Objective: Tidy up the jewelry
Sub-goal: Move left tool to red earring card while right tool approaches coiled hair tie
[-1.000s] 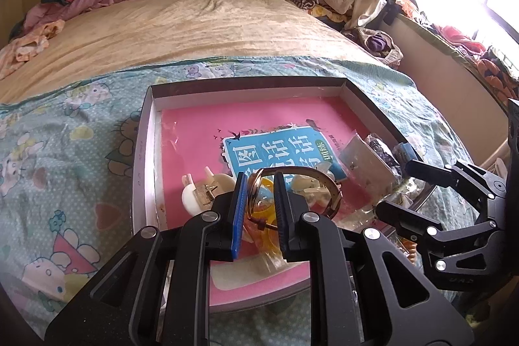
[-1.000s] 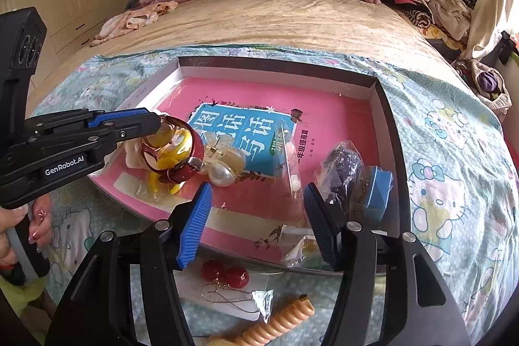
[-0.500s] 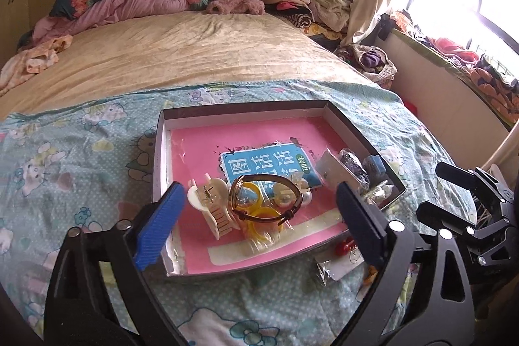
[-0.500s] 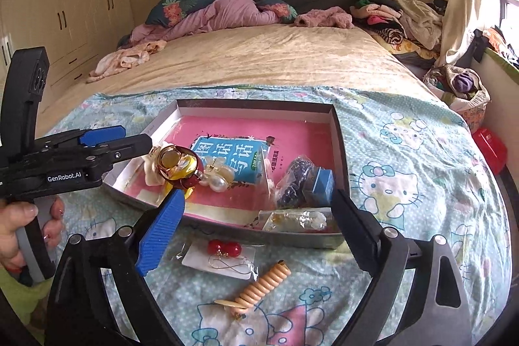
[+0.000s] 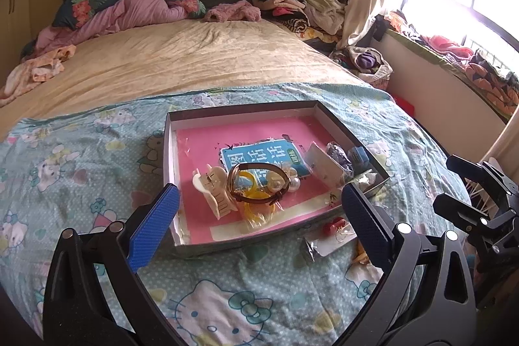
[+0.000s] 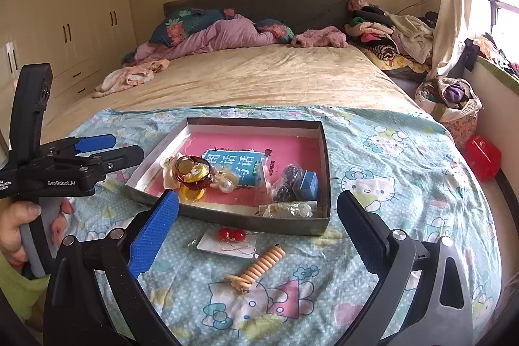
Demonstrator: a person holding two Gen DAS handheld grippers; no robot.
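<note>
In the left wrist view, the left gripper [image 5: 259,222] fills the bottom of the frame, its blue-padded jaws spread wide and empty above the pale blue cartoon-print bedsheet [image 5: 81,164]. Between the jaws, at centre frame, sits the shallow grey cardboard box with a pink lining [image 5: 246,111]. Inside it, from left to right, lie a cream plastic hair claw [image 5: 214,190], a brown bangle [image 5: 259,184] resting on yellow hair clips [image 5: 256,209], a white pearl piece [image 5: 294,183], a blue printed booklet [image 5: 262,156] and a small blue box [image 5: 358,155] at the right wall. Just outside the box, lower right, a red bead earring card [image 5: 331,232] lies on the sheet.

In the right wrist view, the right gripper [image 6: 258,232] is likewise released, jaws wide, with a peach spiral hair tie [image 6: 262,263] on the sheet between them, near the card.
</note>
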